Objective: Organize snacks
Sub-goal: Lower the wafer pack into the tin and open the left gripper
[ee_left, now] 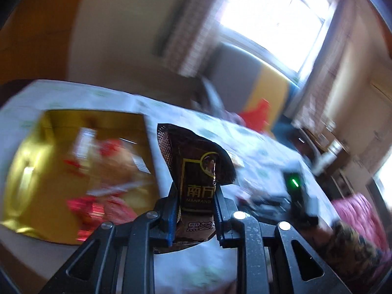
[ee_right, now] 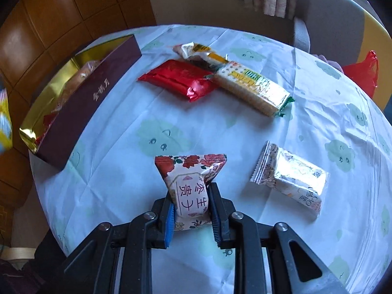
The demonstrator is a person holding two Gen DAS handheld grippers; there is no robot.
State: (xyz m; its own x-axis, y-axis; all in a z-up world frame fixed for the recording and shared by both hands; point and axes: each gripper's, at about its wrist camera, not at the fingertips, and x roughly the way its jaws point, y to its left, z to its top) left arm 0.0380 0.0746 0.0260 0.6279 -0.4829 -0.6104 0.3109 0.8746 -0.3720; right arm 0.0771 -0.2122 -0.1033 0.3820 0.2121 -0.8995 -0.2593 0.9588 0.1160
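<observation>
Plainly clamped: left gripper [ee_left: 196,196] pinching a dark brown packet [ee_left: 196,161] between blue pads, held up off the tablecloth [ee_left: 259,152]. On the wrapper, gold lettering "南方" with "NANFANG" beneath, a small portrait emblem above, and lower down pale characters beginning "黑芝", the rest hidden by the finger. To the left of it, blurred, an open box with gold lining [ee_left: 36,171], red and orange wrappers inside, no print legible. Off to the right, blurred, the other gripper's body with a green light [ee_left: 294,181] and a patterned sleeve [ee_left: 352,245].

Likewise closed: right gripper [ee_right: 191,208] squeezing a floral packet [ee_right: 191,178] at its near end, red roses along the far seal, framed characters "枣主子" readable upside-down-ish, one further character unclear. Whether resting on the cloth or lifted, not certain.

Elsewhere on the cloud-printed cloth [ee_right: 152,112]: a silvery patterned packet [ee_right: 291,178] just right of the floral one, print too small to read; farther off, a red foil packet [ee_right: 178,78] touching a long cracker pack [ee_right: 254,88] with yellow and green bands, and a second similar pack [ee_right: 201,54] behind, partly under it. At the left edge, the maroon box [ee_right: 85,103] with gold characters "金", then two less clear, on its side wall.
</observation>
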